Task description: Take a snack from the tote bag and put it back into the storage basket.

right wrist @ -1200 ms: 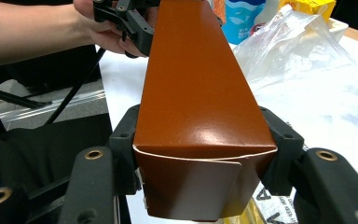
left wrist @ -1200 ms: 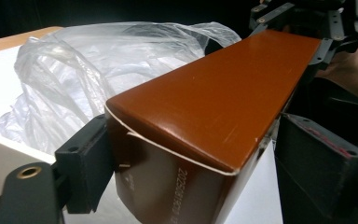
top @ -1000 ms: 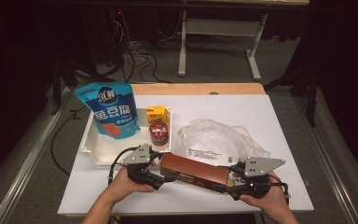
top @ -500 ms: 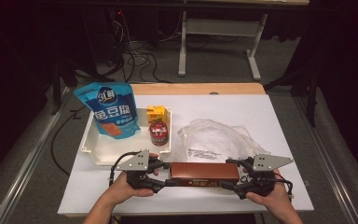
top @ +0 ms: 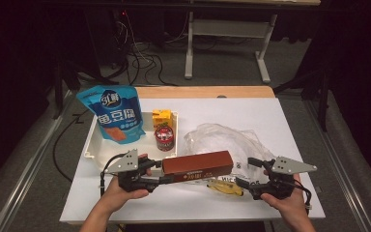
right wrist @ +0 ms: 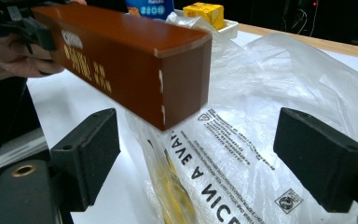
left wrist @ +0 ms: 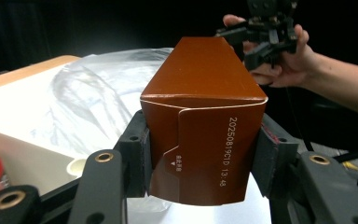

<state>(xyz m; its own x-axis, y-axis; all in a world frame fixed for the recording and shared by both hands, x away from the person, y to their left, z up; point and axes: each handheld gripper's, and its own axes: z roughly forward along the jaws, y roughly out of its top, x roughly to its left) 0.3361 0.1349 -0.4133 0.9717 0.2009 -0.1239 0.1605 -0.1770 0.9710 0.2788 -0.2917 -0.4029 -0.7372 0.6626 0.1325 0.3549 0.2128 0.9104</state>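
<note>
You have the long brown box (top: 197, 166) clamped by one end in your left tongs (top: 160, 175), both pads pressed on its side walls, as the left gripper view (left wrist: 204, 121) makes plain. The box hangs level just above the table (top: 232, 113) near its front edge, its free end reaching toward your right hand. Your right tongs (top: 244, 174) have just been opening and now stand wide apart with nothing between them; the box end (right wrist: 182, 84) sits just beyond and above their pads (right wrist: 91, 154).

So the step in hand looks like a carry by the left hand alone, with the right one freed. The clear plastic bag (top: 222, 140) lies rumpled just behind and under the free end, toward the right front of the table, and the white tray (top: 92, 147) with the blue pouch (top: 116, 113), the yellow carton (top: 162, 118) and the small can (top: 164, 137) sits at the left.

If the box goes into the bag, your next move probably calls for the right tongs to pinch the bag's mouth and lift it open, while you keep the box level.
</note>
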